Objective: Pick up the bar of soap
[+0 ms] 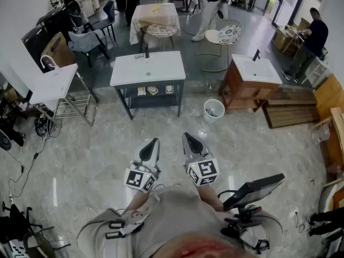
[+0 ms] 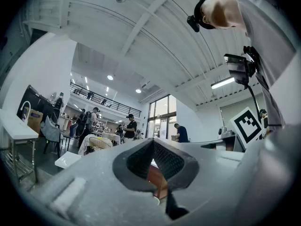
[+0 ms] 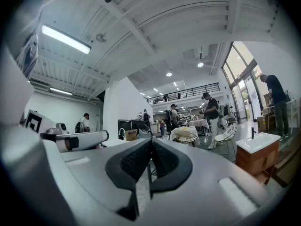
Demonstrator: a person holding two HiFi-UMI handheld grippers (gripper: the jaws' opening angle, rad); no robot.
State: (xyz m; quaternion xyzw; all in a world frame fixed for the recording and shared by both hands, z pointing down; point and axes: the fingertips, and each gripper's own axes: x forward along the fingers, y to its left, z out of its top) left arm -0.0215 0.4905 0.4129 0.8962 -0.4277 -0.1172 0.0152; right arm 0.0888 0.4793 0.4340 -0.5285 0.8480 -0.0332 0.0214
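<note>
No bar of soap can be told for sure. Several small items [image 1: 153,90] lie on the lower shelf of a white washstand [image 1: 148,69] some way ahead across the floor; they are too small to name. My left gripper [image 1: 155,142] and right gripper [image 1: 186,136] are held side by side close to the person's body, pointing toward that washstand, far short of it. In the left gripper view the left gripper [image 2: 153,140] has its jaws together with nothing between them. The right gripper [image 3: 151,140] in its own view looks the same, tips touching and nothing held.
A wooden vanity [image 1: 252,79] with a basin stands at the right, a white bin [image 1: 213,110] before it on the marble floor. Wooden pallets [image 1: 290,109] lie further right. A white table [image 1: 51,82] stands left. People stand at the back. A screen [image 1: 252,190] hangs on the person's rig.
</note>
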